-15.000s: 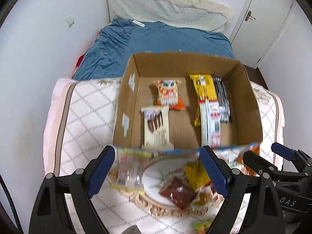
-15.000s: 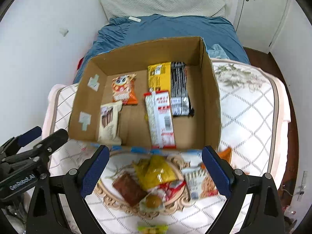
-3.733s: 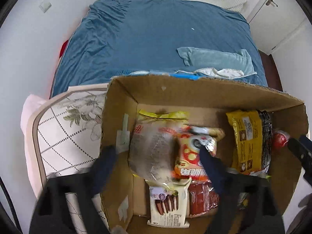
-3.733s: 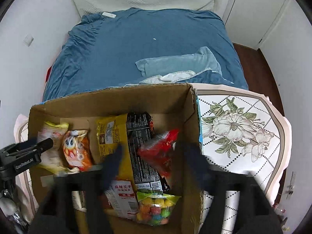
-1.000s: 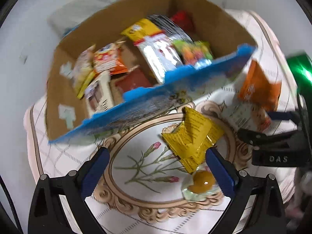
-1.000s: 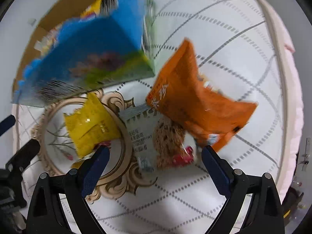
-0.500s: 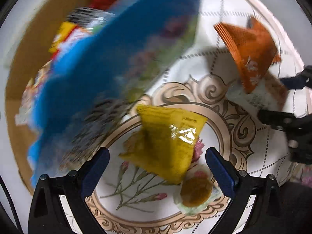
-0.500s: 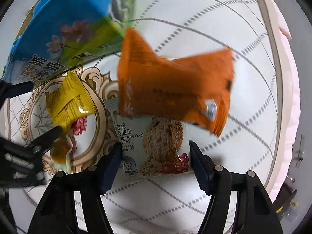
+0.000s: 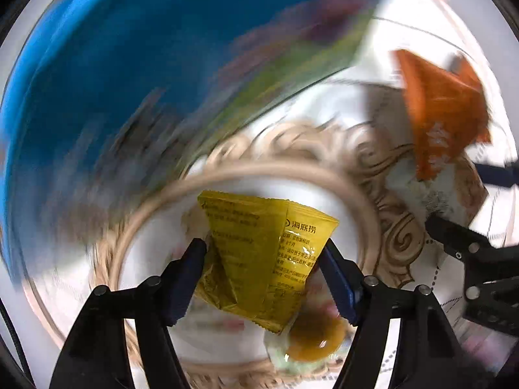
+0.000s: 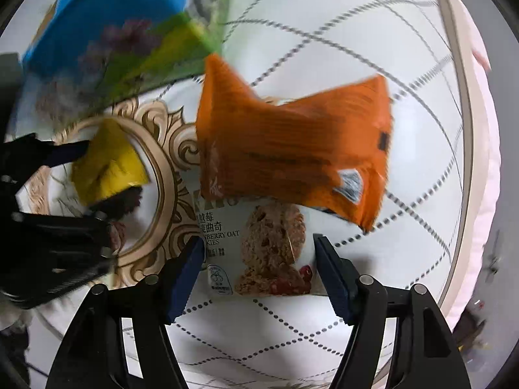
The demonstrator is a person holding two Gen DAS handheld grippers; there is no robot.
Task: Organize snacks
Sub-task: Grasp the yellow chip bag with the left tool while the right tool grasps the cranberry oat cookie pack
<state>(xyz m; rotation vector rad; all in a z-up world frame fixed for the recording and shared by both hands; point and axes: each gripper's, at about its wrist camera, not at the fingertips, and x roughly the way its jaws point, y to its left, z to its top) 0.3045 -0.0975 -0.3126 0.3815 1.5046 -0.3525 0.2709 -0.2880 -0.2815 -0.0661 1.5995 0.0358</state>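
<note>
A yellow snack packet (image 9: 259, 259) lies on the ornate ring of the tablecloth. My left gripper (image 9: 261, 249) points down over it, jaws closing, pads against its two side edges. The same packet (image 10: 107, 165) shows in the right wrist view, between the left gripper's (image 10: 90, 181) fingers. My right gripper (image 10: 256, 246) grips an oat cookie packet (image 10: 269, 253) by its sides, its jaws opening slightly. An orange bag (image 10: 292, 149) lies over that packet's upper part. The orange bag (image 9: 444, 113) and the right gripper (image 9: 460, 197) sit at the right of the left wrist view.
A round orange sweet in a clear wrapper (image 9: 311, 340) lies just below the yellow packet. The blue-sided cardboard box (image 9: 129, 64) looms blurred behind, also the box (image 10: 113, 26). The white quilted cloth (image 10: 324, 324) ends at the table edge (image 10: 464, 129) on the right.
My left gripper has come down onto the yellow packet and its jaws have narrowed to the packet's sides. The right gripper's jaws have drawn in around the oat cookie packet.
</note>
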